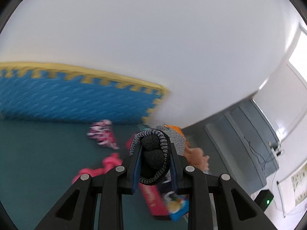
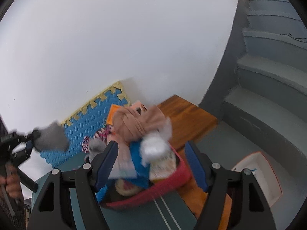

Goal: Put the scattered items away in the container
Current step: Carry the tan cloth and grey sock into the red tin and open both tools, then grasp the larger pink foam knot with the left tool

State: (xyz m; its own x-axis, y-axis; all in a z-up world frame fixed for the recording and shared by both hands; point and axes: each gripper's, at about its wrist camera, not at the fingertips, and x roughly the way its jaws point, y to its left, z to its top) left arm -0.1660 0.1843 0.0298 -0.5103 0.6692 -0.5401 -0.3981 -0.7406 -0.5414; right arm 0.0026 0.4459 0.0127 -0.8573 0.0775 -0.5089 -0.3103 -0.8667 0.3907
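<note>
My left gripper (image 1: 154,164) is shut on a black-and-grey knitted shoe (image 1: 151,157) and holds it in the air; it also shows at the left of the right wrist view (image 2: 49,139), blurred. My right gripper (image 2: 151,153) is open, its blue pads either side of a red fabric basket (image 2: 168,182). The basket holds a plush toy in beige cloth (image 2: 138,122), books (image 2: 163,164) and a white bottle (image 2: 153,145). A pink patterned cloth (image 1: 102,134) and a pink toy (image 1: 99,169) lie on the green floor.
A blue foam mat with yellow edge (image 1: 67,99) lies against the white wall. A wooden bench (image 2: 188,118) stands behind the basket, grey stairs (image 2: 268,88) to the right. A white box with orange rim (image 2: 259,174) sits at right.
</note>
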